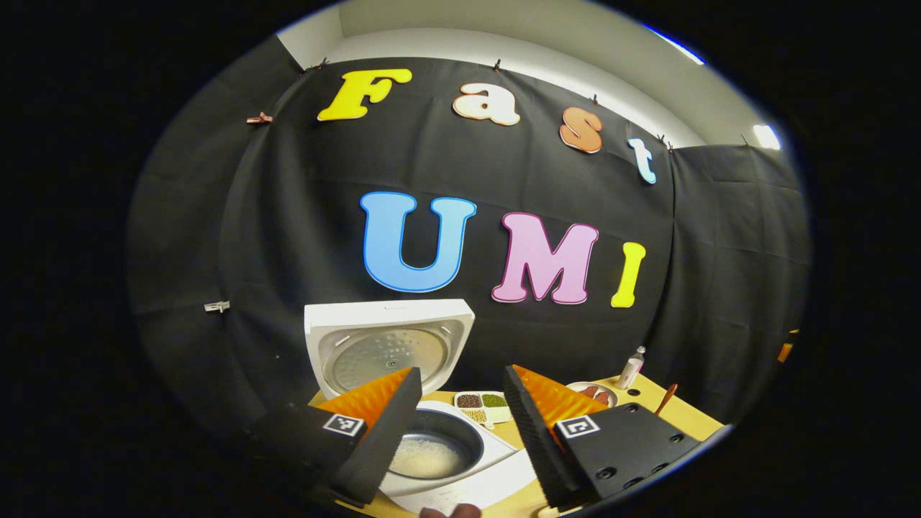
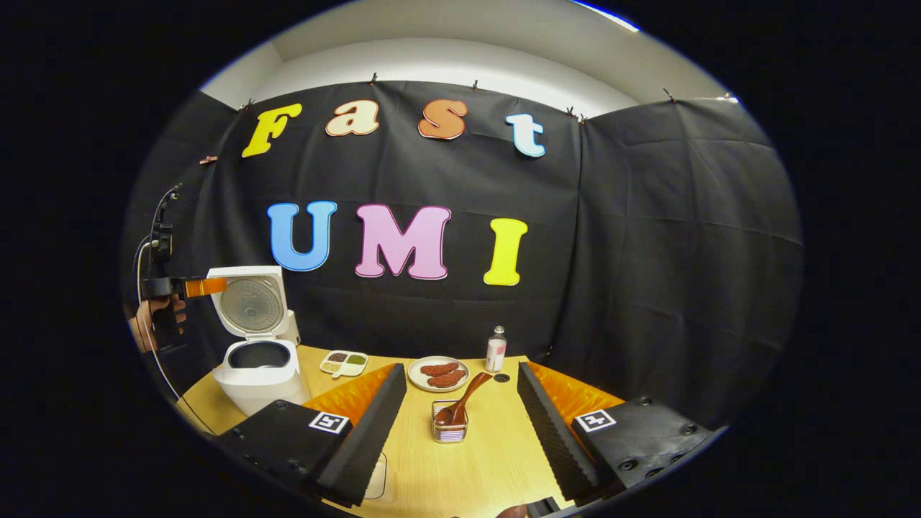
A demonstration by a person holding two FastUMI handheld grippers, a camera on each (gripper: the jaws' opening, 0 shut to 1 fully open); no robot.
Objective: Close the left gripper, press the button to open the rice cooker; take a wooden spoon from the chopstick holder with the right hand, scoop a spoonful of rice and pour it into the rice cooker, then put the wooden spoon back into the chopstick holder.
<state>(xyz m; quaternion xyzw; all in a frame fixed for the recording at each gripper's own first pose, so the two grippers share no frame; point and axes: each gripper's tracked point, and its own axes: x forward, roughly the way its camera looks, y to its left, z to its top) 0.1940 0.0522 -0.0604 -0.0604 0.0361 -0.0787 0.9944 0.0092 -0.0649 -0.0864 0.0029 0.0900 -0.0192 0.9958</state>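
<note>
Fingers of both grippers stand apart. Rice cooker (image 2: 257, 352) is open with rice inside; wooden spoon (image 2: 463, 403) rests in its holder (image 2: 450, 424) on the table (image 2: 460, 467). Task appears finished; retract.

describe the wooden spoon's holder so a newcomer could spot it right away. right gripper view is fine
Start at the white rice cooker, lid up, on the left of the wooden table. Move right, past the small divided dish of grains, to the middle of the table, nearer the camera than the plate of reddish-brown food. The holder is the small see-through container with a wooden spoon leaning out, the only upright see-through thing there.
</note>
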